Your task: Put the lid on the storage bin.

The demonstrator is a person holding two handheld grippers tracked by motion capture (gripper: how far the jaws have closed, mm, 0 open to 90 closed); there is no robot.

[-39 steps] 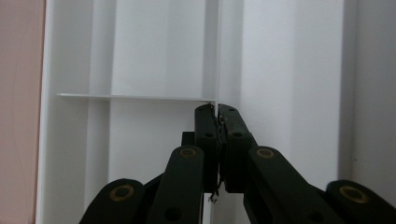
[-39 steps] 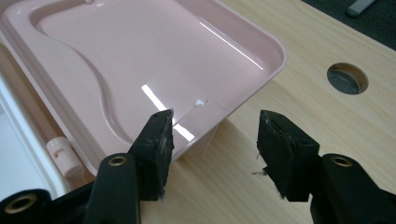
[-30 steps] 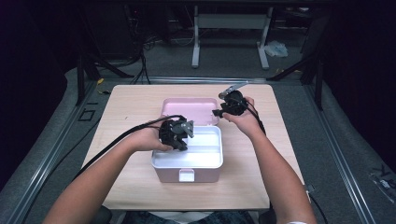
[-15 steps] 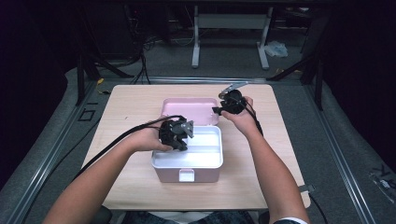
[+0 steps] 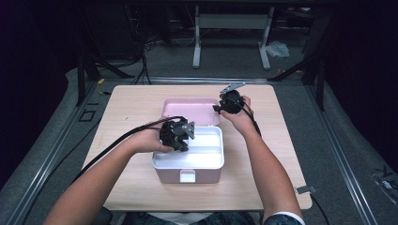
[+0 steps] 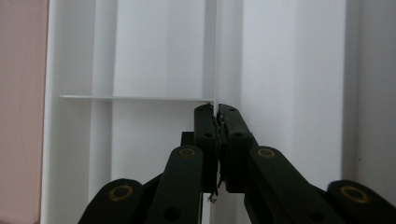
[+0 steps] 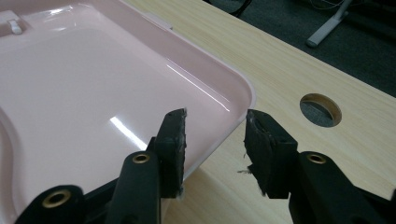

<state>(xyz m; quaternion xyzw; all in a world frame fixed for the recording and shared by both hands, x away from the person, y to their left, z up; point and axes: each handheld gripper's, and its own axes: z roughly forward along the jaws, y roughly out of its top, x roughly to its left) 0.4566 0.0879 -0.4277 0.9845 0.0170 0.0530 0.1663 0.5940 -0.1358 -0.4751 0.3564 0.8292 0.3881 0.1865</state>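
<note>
One pink storage box [image 5: 187,164] sits at the centre of the wooden surface [image 5: 126,108], with its one pink lid [image 5: 190,111] swung open and lying flat behind it. Inside the box rests one white divided tray [image 5: 206,150].

The left gripper [image 5: 180,136] hangs over the tray's left part. In the left gripper view its fingers [image 6: 205,140] are pressed together at a thin upright divider wall [image 6: 215,56]; whether they pinch that wall or only meet in front of it cannot be told. The right gripper [image 7: 215,135] straddles the lid's rounded corner, fingers apart, one over the lid's inner face and one outside the rim [image 7: 243,93], not yet closed on it.

Risks, as judged:
- If the right fingers close too near the corner, the smooth, glossy rim may slip out.
- If the lid is swung shut while the left gripper is in the tray, the lid strikes that gripper or its cable.
- A pull on the divider may lift the light tray or shift the box.

One round cable hole [image 7: 320,109] lies in the surface beside the lid.
</note>
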